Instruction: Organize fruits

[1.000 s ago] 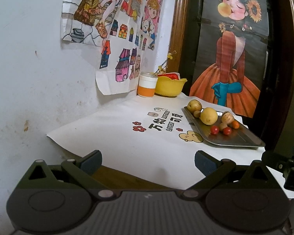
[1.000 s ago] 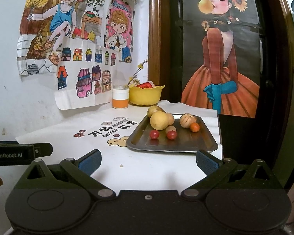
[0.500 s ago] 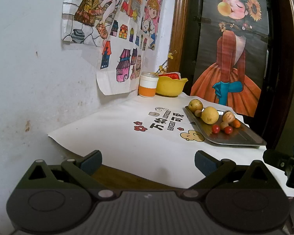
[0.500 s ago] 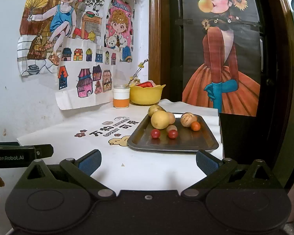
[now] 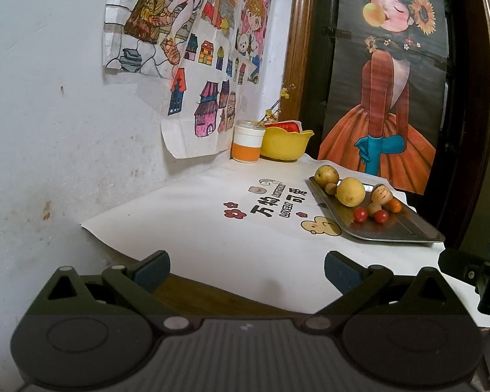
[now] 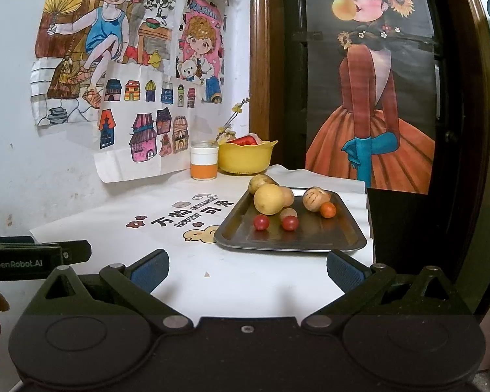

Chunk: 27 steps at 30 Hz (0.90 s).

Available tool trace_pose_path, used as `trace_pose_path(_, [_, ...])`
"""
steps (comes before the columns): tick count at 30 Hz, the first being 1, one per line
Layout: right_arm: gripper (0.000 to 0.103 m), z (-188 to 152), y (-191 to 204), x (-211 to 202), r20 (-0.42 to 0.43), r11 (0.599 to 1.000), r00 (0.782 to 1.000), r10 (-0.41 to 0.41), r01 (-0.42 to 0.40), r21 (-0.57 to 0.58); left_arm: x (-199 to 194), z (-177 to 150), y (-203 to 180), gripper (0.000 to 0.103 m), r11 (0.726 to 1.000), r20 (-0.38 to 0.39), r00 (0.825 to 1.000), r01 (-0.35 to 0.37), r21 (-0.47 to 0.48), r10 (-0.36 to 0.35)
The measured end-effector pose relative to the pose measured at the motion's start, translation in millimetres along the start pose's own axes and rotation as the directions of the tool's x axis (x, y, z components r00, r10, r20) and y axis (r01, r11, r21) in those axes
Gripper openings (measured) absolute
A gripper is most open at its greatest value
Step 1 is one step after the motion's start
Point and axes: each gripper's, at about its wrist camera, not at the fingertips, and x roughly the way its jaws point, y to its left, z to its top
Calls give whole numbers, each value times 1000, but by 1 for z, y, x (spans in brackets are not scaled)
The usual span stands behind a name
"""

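Our right claw (image 6: 246, 269) is spread wide and holds nothing; between its blue pads we see only the white cloth of the tabletop (image 6: 212, 281). Our left claw (image 5: 245, 269) is also wide apart and empty, and it hangs over the near left edge of the cloth. We judge that both are kept back and low like this to have a free look at the fruits without disturbing them.

Beyond the right claw, a little to the right, lies the dark metal tray (image 6: 310, 241). Its near rim is just past the right pad. All the fruits we can see are gathered in the far half of the tray: a big yellow fruit (image 6: 268, 199), two red cherry tomatoes (image 6: 261, 222), a small orange one (image 6: 328, 210) and some brownish pieces. The near half is bare.

From the left claw the tray (image 5: 392, 233) is far and to the right, well apart.

At the far wall stand a yellow bowl (image 6: 246, 160) and a white-orange cup (image 6: 204, 163). Whether the fruits are already sorted here, or wait for the bowl, we cannot tell.
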Motion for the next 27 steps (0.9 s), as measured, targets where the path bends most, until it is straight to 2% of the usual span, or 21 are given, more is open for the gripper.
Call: trace_pose_path(27, [102, 0, 6, -1, -6, 1000, 1000, 2, -2, 0, 0, 1, 0, 103, 1000, 0, 1000, 1, 0, -1])
